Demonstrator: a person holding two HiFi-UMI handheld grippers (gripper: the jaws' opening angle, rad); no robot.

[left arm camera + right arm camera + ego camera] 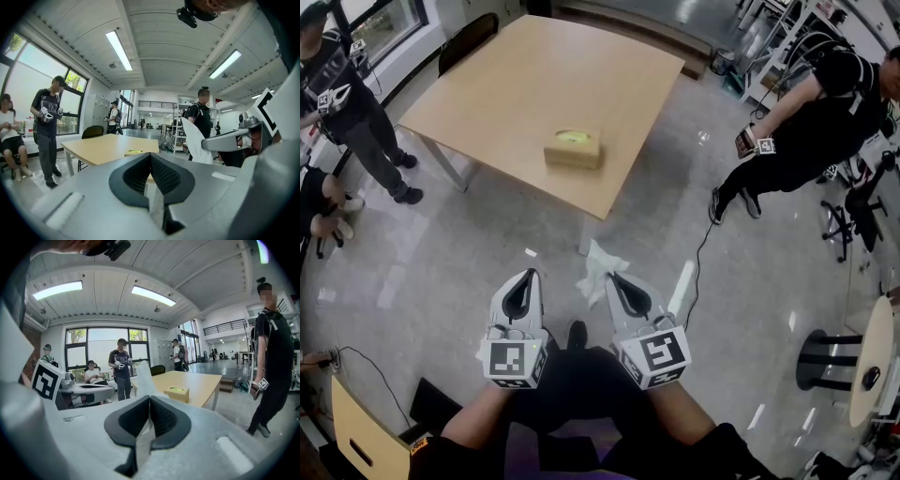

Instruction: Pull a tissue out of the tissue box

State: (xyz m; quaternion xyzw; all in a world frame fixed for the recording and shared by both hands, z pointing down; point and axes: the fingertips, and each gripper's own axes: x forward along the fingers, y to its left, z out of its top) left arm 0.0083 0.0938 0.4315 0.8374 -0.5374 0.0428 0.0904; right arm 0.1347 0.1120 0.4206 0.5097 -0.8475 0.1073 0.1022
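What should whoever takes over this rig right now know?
Left gripper: shut, empty.
Right gripper: shut on a tissue, which sticks out past its tips.
Tissue box: on the table, well ahead of both grippers, touched by neither.
Done: the tissue is out of the box.
Left: probably only setting the tissue down.
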